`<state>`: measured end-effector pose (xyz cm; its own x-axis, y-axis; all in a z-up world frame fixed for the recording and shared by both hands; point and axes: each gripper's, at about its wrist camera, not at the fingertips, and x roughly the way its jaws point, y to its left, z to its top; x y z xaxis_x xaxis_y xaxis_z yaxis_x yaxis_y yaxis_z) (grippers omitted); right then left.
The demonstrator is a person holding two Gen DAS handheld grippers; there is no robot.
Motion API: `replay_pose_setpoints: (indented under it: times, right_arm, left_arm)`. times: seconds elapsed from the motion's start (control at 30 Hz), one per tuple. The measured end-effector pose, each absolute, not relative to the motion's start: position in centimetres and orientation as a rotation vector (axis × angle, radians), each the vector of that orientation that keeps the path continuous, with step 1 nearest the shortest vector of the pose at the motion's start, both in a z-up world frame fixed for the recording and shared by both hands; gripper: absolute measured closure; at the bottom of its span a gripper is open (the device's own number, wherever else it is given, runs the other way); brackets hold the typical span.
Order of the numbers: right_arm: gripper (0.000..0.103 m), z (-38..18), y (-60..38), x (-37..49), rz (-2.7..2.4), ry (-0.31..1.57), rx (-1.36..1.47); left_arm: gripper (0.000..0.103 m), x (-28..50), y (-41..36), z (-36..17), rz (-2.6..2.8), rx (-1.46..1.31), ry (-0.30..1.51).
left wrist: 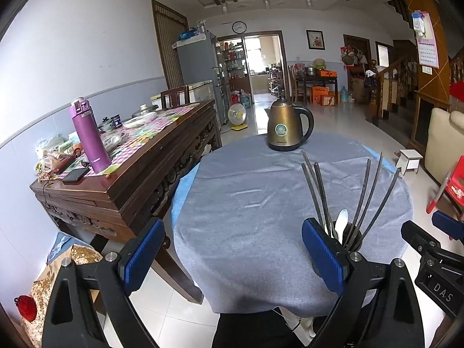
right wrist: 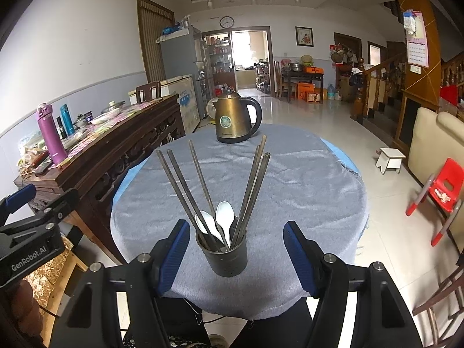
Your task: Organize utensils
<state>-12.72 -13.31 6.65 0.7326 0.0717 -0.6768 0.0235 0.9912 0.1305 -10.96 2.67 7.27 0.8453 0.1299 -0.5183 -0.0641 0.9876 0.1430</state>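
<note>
The right claw [right wrist: 235,253] stands wide apart and holds nothing; the dark cup [right wrist: 222,253] sits between its blue pads [right wrist: 174,253], touching neither. The left claw [left wrist: 229,256] is just as wide and empty, over bare grey cloth [left wrist: 246,197], with the cup at its three o'clock, half hidden behind its right finger. In the cup lean the chopsticks [right wrist: 188,185], fanned out toward eleven and one o'clock, and two white spoons [right wrist: 224,217] bowl-up in the middle. A brass kettle [right wrist: 236,120] stands at twelve o'clock, well apart, at the far edge of the round surface [right wrist: 319,197]. The sorting looks done or nearly so, though I cannot see the cup's inside well enough to tell whether anything lies crooked. If the cup is to be moved, close low on its wall, below the rim, squarely from both sides, and lift straight, since the tall chopsticks make it top-heavy and a tilt would spill them.
</note>
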Motion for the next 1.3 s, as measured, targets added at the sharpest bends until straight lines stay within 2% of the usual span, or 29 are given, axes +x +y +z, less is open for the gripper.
replay_pose_setpoints:
  times: [1.3]
  right_arm:
    - [0.032,7.12,-12.62,-12.69,0.027,0.73,0.105]
  left_arm:
    - [0.007,-11.23,2.93,7.16,0.091,0.098,0.558]
